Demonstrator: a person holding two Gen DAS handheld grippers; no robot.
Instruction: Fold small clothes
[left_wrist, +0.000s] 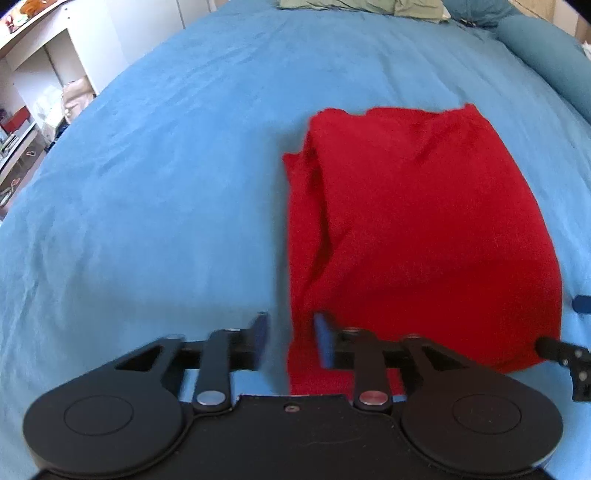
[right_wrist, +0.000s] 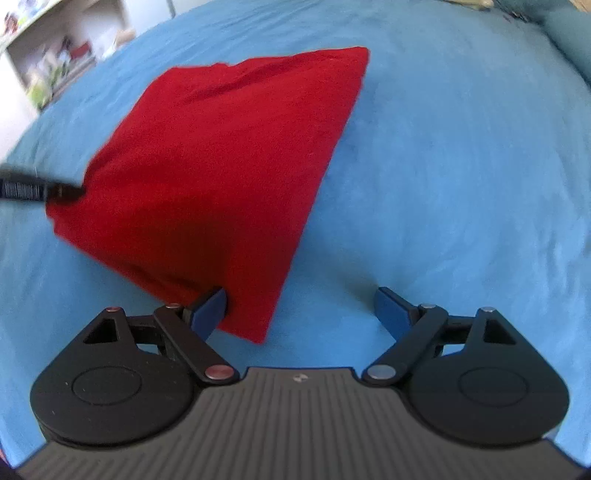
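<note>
A red garment (left_wrist: 413, 229) lies folded into a rough rectangle on the blue bedspread (left_wrist: 166, 184); it also shows in the right wrist view (right_wrist: 221, 158). My left gripper (left_wrist: 290, 341) is open, its jaws a small gap apart over the garment's near left edge, holding nothing. My right gripper (right_wrist: 299, 310) is wide open at the garment's near right corner, with its left finger (right_wrist: 208, 308) against the cloth. The left gripper's finger (right_wrist: 55, 192) touches the garment's left edge in the right wrist view. The right gripper's parts (left_wrist: 565, 350) show at the right in the left wrist view.
White shelves (left_wrist: 33, 96) with clutter stand left of the bed. Green pillows (left_wrist: 362, 5) and a blue bolster (left_wrist: 546, 51) lie at the far end. The bedspread (right_wrist: 461, 166) stretches wide to the right of the garment.
</note>
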